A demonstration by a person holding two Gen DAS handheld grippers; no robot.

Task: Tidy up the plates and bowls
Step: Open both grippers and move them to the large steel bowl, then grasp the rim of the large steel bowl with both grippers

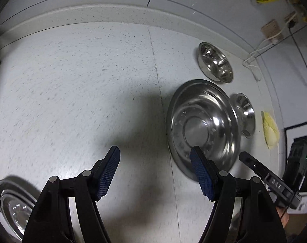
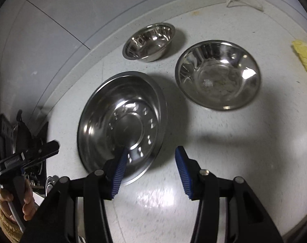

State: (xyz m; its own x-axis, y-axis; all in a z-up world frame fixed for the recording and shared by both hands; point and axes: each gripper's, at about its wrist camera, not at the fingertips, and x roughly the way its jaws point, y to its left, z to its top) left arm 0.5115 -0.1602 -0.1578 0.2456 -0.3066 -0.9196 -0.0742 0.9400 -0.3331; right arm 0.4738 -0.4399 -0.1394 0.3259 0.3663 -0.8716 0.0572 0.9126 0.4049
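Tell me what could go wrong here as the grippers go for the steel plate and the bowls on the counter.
1. Both the left gripper and right gripper hang open near the same steel plate; they could collide.
2. The plate lies flat on the counter, so its thin, shiny rim may slip from the pads.
3. The larger bowl and the smaller bowl stand close beside the plate; a sliding plate could knock them.
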